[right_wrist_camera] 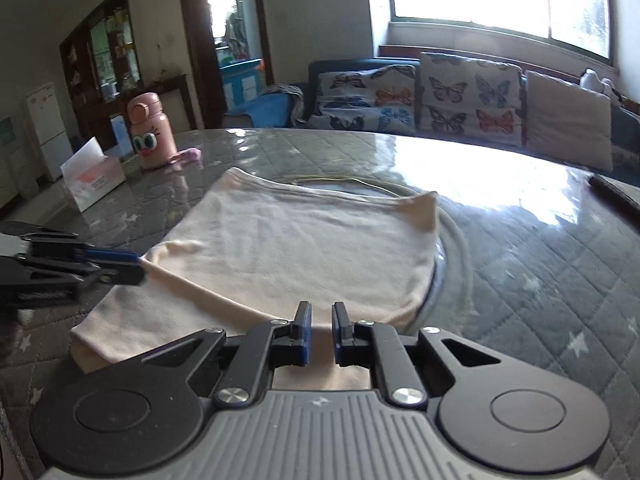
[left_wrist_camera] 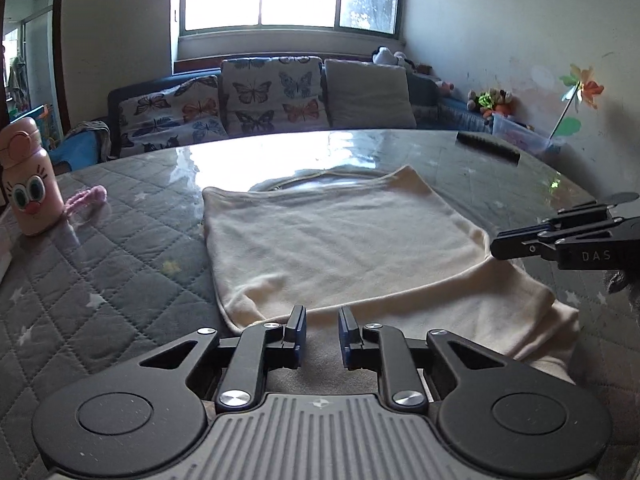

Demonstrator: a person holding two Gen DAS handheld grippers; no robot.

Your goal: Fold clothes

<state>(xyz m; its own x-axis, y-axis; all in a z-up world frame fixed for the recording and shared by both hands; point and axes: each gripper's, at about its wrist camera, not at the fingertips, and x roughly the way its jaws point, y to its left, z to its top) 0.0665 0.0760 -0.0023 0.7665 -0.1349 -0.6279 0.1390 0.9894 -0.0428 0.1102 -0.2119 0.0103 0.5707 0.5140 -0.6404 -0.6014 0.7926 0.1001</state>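
Both grippers hover low over the near edge of a cream garment [left_wrist_camera: 340, 236] that lies flat on a round table covered with a grey quilted cloth under a glossy sheet [left_wrist_camera: 120, 248]. Seen from its own camera, the left gripper [left_wrist_camera: 322, 330] points forward across the table, level with the surface, its two blue-padded fingers [left_wrist_camera: 299, 328] parted by a narrow gap with nothing between them; the tips sit just at the garment's near hem. In the same view the right gripper [left_wrist_camera: 498, 246] comes in from the right side, held roughly horizontal, its tip at the garment's right edge where a folded layer ends; from this angle whether it touches the cloth cannot be told.

From the right wrist camera, the right gripper [right_wrist_camera: 321, 326] likewise shows its fingers slightly apart and empty, aimed over the near hem. The left gripper [right_wrist_camera: 132, 268] enters from the left, lying flat, its tip at the corner of the folded-over upper layer.

The garment [right_wrist_camera: 296, 248] is already folded once, with a lower layer showing along the near side, its neckline toward the far sofa [right_wrist_camera: 440, 100]. A pink bottle with a cartoon face [right_wrist_camera: 150, 136] and a tissue box [right_wrist_camera: 94, 180] stand at the table's left, well apart from the cloth.
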